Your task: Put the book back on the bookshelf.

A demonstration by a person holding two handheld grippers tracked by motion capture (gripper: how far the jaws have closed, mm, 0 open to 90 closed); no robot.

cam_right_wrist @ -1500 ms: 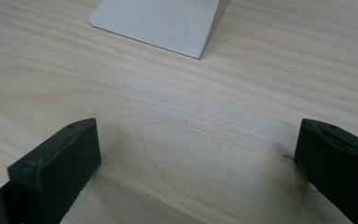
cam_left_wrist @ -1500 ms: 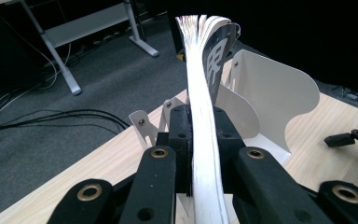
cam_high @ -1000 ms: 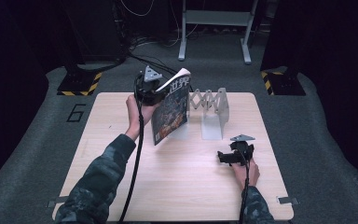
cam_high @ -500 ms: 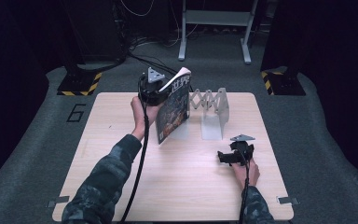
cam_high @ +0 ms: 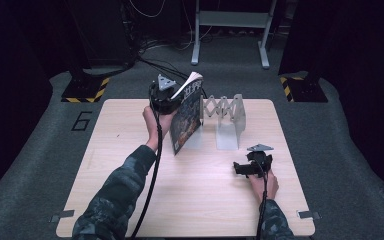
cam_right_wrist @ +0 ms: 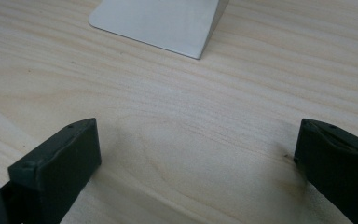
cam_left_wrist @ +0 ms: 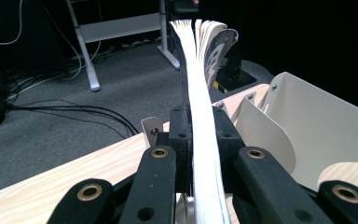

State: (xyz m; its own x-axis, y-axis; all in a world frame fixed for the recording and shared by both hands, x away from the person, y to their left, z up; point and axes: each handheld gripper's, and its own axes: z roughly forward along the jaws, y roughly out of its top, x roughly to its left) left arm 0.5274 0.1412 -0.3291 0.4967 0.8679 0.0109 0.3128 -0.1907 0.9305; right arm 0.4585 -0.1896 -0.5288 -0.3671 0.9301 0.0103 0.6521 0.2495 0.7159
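Note:
A thin magazine [cam_high: 186, 117] with a dark cover stands upright near the table's far middle. My left gripper [cam_high: 172, 97] is shut on its upper edge, and in the left gripper view the white page block [cam_left_wrist: 204, 140] runs up between the two jaws. A white expanding book rack [cam_high: 223, 114] stands just right of the magazine, its curved plates [cam_left_wrist: 307, 126] close by. My right gripper [cam_high: 240, 168] rests low over the table at the right, open, with bare wood between its fingers [cam_right_wrist: 58, 163].
The wooden table [cam_high: 130, 200] has free room on its left and near parts. The rack's flat base plate [cam_right_wrist: 161, 23] lies ahead of the right gripper. Beyond the table are a dark floor, cables and a metal stand [cam_high: 230, 30].
The left gripper has carried the magazine a little right and farther back, toward the rack, and stood it more upright. The right gripper has stayed put.

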